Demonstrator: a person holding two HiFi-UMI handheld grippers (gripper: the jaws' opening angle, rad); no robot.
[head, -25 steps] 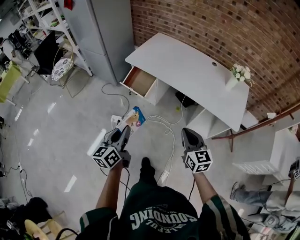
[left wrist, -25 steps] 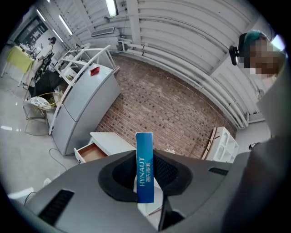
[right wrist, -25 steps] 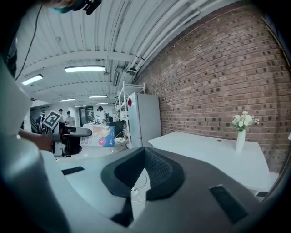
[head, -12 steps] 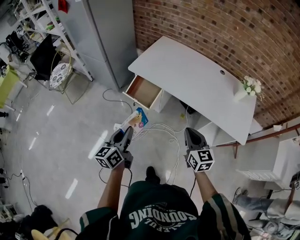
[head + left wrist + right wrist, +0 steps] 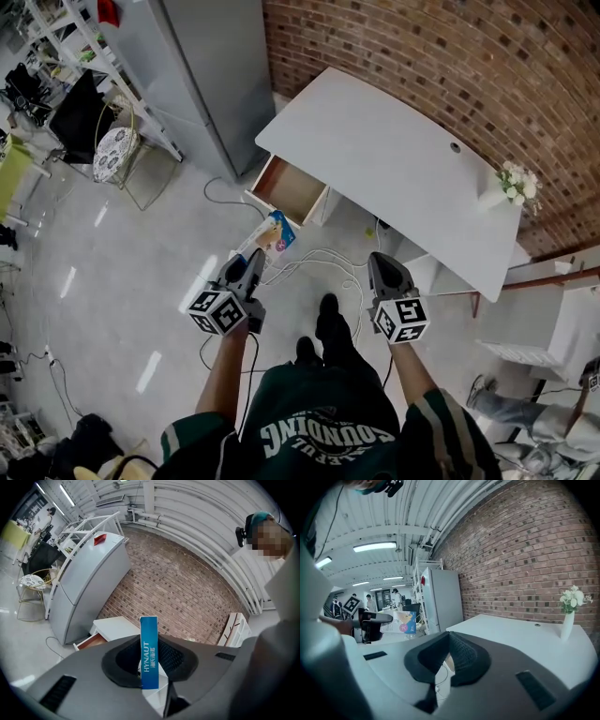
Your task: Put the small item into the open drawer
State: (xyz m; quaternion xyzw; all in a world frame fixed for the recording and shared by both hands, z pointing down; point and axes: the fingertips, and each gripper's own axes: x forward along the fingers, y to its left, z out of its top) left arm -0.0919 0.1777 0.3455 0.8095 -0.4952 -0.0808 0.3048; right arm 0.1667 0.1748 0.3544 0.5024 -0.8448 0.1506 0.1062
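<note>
My left gripper [image 5: 251, 262] is shut on a small blue-and-white box [image 5: 274, 232], held out in front of me above the floor. In the left gripper view the box [image 5: 149, 634] stands edge-on and upright between the pads of that gripper [image 5: 150, 660]. The open wooden drawer [image 5: 289, 189] sticks out of the left end of the white desk [image 5: 375, 141], ahead of the box; the drawer [image 5: 90, 641] shows low left in the left gripper view. My right gripper [image 5: 384, 270] is shut and holds nothing, and its pads meet at the tip [image 5: 447, 654].
A grey fridge [image 5: 202, 66] stands left of the desk against the brick wall. White cables [image 5: 314, 262] lie on the floor before the drawer. A vase of flowers [image 5: 511, 185] sits at the desk's right end. Shelving and a chair [image 5: 112, 150] are far left.
I have walked toward the desk: drawer and desk sit nearer, and one foot has stepped forward. Both grippers keep their pose, the box still held.
</note>
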